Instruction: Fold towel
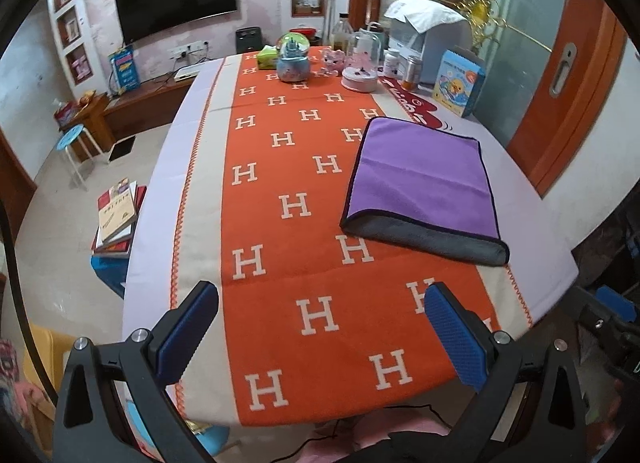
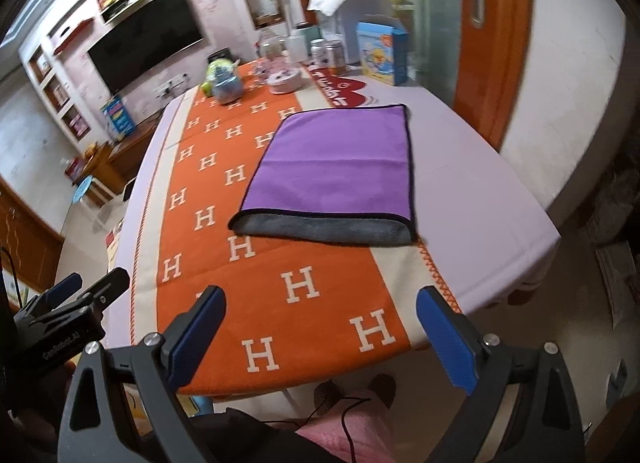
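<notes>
A purple towel (image 1: 424, 179) with a grey underside and dark trim lies folded flat on the table, half on the orange H-patterned runner (image 1: 296, 207). It also shows in the right wrist view (image 2: 336, 167). My left gripper (image 1: 320, 327) is open and empty above the table's near edge, short of the towel. My right gripper (image 2: 320, 331) is open and empty, also held back over the near edge. The left gripper shows at the left edge of the right wrist view (image 2: 86, 289).
Snow globes (image 1: 293, 59), jars, a blue box (image 1: 458, 81) and a white appliance (image 1: 430, 39) crowd the table's far end. Books (image 1: 116, 215) lie stacked on a stool to the left. A door stands at the right.
</notes>
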